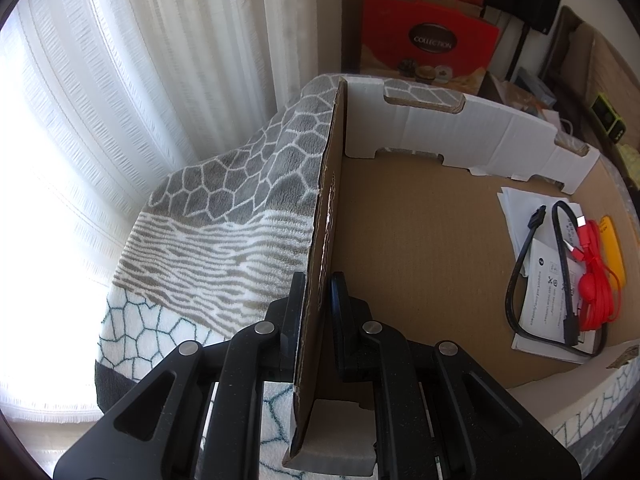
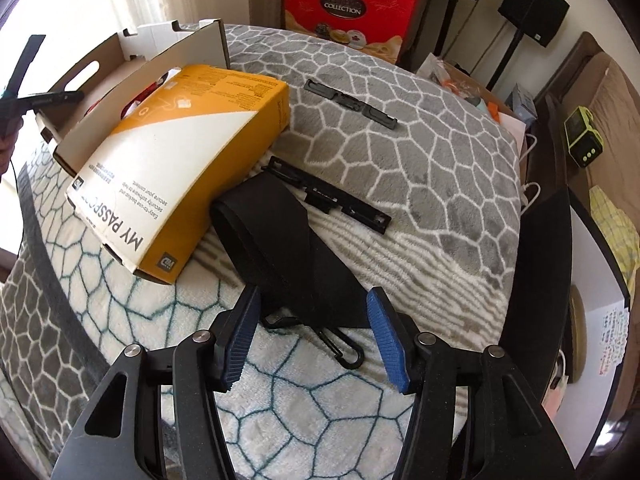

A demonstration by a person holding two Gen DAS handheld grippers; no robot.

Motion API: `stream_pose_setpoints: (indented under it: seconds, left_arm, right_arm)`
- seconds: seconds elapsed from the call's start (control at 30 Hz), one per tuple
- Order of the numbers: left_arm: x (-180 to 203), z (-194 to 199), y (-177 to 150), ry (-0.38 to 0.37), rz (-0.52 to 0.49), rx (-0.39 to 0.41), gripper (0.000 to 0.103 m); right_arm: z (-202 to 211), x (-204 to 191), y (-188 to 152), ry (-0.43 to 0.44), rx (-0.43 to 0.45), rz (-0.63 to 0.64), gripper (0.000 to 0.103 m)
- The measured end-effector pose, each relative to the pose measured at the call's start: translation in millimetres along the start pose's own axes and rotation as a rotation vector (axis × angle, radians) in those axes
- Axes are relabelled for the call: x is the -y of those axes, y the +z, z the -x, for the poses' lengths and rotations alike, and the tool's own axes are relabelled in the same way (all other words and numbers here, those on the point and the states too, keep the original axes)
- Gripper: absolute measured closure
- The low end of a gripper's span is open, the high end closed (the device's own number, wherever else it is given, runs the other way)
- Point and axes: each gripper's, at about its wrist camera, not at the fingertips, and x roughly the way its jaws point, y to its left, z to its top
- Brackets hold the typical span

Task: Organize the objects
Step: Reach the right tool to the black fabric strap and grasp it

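My left gripper [image 1: 318, 280] is shut on the near side wall [image 1: 326, 240] of a shallow cardboard tray [image 1: 420, 240]. Inside the tray lie white leaflets [image 1: 548, 304], a black cable [image 1: 520, 272], a red cable [image 1: 596, 280] and a yellow item [image 1: 614, 248]. In the right wrist view my right gripper [image 2: 312, 320] is open, its blue pads [image 2: 386, 340] on either side of a black strap [image 2: 288, 248] with a hook [image 2: 340, 346]. A yellow and white "My Passport" box [image 2: 176, 160] leans on the tray [image 2: 132, 56]. Two black plastic clips [image 2: 332, 196] [image 2: 350, 102] lie on the blanket.
A grey and white patterned blanket [image 2: 420, 168] covers the surface. A red "Collection" box [image 2: 344, 12] stands behind it, with black speakers [image 2: 532, 8] and a green device [image 2: 582, 140] to the right. White curtains [image 1: 140, 80] hang at the left.
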Motion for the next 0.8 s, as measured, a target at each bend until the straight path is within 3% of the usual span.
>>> stream_pose_setpoints:
  seconds: [0.23, 0.33, 0.47, 0.57, 0.63, 0.7, 0.8]
  left_arm:
    - [-0.4, -0.3, -0.3, 0.000, -0.001, -0.002, 0.093]
    - [-0.6, -0.9, -0.6, 0.005, 0.000, -0.002, 0.093]
    - [0.0, -1.3, -1.2, 0.001, -0.001, 0.003, 0.093]
    - [0.4, -1.4, -1.5, 0.002, 0.000, 0.008, 0.093]
    - [0.8, -1.9, -0.8, 0.004, 0.000, 0.005, 0.093]
    - [1.4, -1.7, -0.6, 0.003, 0.000, 0.004, 0.093]
    - [2.0, -1.4, -0.5, 0.004, 0.001, 0.008, 0.093]
  right_arm:
    - [-5.6, -5.8, 3.3, 0.022, -0.005, 0.073, 0.040]
    - [-7.5, -2.0, 0.9, 0.080, -0.032, 0.064, 0.033]
    - [-8.0, 1.4, -2.7, 0.106, -0.013, 0.038, 0.032]
    - [-5.6, 1.1, -5.0, 0.107, 0.018, 0.024, 0.039]
    - [-3.2, 2.9, -4.5, 0.109, 0.030, 0.004, 0.057]
    - [-2.2, 7.5, -3.2, 0.105, 0.030, -0.033, 0.065]
    - [0.9, 11.4, -1.2, 0.109, 0.048, -0.081, 0.069]
